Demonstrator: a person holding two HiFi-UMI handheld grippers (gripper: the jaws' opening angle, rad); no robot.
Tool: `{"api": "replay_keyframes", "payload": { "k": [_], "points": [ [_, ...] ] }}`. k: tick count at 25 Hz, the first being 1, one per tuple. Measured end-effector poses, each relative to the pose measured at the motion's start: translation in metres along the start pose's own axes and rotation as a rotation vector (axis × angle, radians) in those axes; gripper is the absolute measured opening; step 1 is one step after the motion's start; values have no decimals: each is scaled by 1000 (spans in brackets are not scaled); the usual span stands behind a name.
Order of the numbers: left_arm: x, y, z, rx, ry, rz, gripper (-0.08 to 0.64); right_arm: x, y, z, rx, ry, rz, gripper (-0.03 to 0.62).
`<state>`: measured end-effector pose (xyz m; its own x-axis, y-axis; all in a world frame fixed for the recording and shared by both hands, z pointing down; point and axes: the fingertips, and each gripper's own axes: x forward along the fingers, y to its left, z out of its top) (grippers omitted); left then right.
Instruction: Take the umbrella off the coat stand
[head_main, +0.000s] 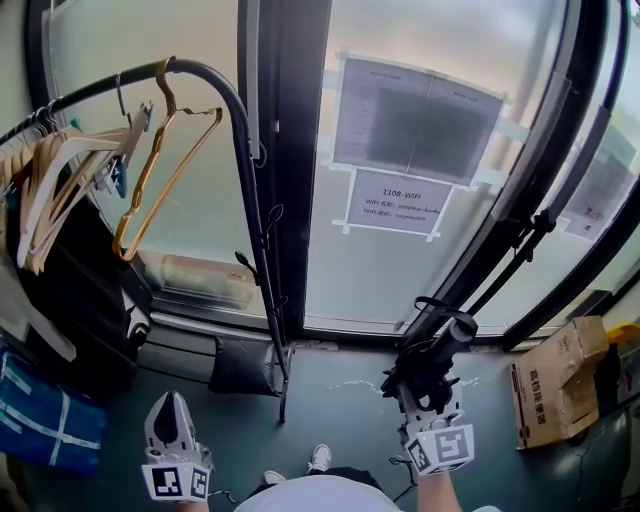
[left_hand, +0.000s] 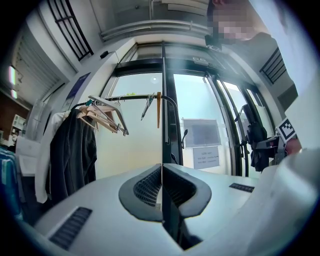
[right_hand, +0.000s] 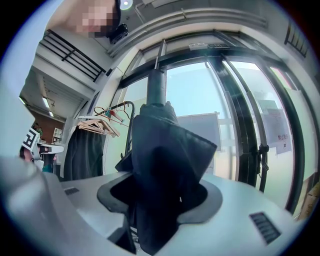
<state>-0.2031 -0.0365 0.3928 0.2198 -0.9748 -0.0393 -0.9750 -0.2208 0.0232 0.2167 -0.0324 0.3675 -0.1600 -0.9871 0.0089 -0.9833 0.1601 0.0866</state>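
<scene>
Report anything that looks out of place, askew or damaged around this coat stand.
Two things. The cardboard box on the floor at the right looks crumpled and creased. On the coat stand, one gold hanger hangs tilted at the rail's bend, apart from the wooden hangers.

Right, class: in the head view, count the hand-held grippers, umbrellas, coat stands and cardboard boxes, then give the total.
hand-held gripper: 2, left and right
umbrella: 1
coat stand: 1
cardboard box: 1
Total: 5
</scene>
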Motion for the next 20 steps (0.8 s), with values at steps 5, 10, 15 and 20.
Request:
{"api": "replay_keyframes", "payload": {
  "k": [5,10,15,20],
  "points": [
    [-5,3,-2,-2,7,11,26,5,9,-2,8,1,22,238],
    [-9,3,-3,-6,10,12,26,7,14,-3,11,12,34,236],
    [-12,5,-4,-5,13,14,26,6,19,-8,-9,32,44,236],
    [-12,5,-4,-3,10,11,26,8,24,-8,-18,33,52,235]
  ]
}}
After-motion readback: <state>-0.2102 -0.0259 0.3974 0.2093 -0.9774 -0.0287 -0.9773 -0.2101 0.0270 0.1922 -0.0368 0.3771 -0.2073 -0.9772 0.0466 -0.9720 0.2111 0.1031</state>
